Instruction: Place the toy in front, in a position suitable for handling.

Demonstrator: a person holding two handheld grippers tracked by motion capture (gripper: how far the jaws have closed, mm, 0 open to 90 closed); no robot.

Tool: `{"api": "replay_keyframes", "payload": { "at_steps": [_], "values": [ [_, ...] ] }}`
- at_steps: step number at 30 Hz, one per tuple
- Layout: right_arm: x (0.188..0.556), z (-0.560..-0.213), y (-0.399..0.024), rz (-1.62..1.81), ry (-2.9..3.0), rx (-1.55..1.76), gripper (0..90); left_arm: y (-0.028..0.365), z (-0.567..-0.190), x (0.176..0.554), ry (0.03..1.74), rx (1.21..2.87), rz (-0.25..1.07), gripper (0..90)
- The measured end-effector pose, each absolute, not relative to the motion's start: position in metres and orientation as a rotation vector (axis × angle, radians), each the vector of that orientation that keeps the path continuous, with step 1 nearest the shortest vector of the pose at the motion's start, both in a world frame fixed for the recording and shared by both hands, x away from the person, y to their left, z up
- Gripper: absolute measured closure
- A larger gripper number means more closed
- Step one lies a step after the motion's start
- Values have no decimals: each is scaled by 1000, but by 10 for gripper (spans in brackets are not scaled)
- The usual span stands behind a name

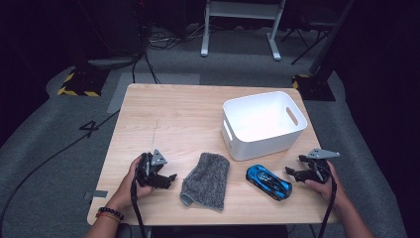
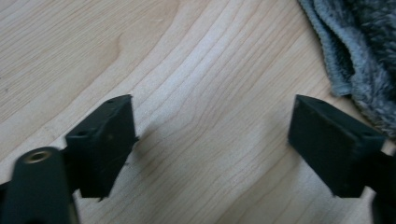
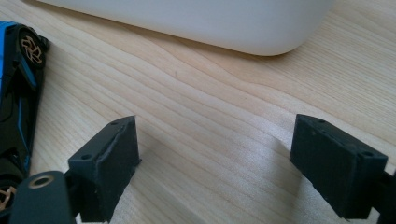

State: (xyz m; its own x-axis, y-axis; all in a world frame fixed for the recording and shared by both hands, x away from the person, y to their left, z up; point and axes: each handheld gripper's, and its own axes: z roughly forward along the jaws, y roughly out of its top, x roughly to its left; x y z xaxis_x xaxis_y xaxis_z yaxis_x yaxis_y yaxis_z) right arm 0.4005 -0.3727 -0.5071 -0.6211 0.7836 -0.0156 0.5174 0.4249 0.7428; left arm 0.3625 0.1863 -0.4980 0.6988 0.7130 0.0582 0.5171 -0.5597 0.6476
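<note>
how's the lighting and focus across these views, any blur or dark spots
High view: the light wooden table is evenly lit while the surrounding floor falls into darkness. Left gripper view: the grey fuzzy cloth is soft at the corner, and the near jaws are blurred. Right gripper view: the white plastic bin looks washed out, casting a soft shadow beneath.

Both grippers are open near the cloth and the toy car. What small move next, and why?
Probably ease the right gripper left toward the blue toy car: its jaws stand open over bare table, the car lies just beside them, and the white bin sits close behind.
</note>
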Motion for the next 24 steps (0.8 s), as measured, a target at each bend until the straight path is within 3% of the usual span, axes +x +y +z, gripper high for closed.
{"api": "replay_keyframes", "payload": {
  "at_steps": [11, 19, 24],
  "values": [
    [400, -507, -372, 1021, 2318, 1121, 152, 183, -479, 364, 826, 2233, 355, 159],
    [400, -507, -372, 1020, 2317, 1122, 151, 156, -463, 369, 704, 2220, 328, 172],
    [400, -507, -372, 1021, 2318, 1121, 151, 131, -456, 380, 614, 2247, 339, 248]
  ]
}}
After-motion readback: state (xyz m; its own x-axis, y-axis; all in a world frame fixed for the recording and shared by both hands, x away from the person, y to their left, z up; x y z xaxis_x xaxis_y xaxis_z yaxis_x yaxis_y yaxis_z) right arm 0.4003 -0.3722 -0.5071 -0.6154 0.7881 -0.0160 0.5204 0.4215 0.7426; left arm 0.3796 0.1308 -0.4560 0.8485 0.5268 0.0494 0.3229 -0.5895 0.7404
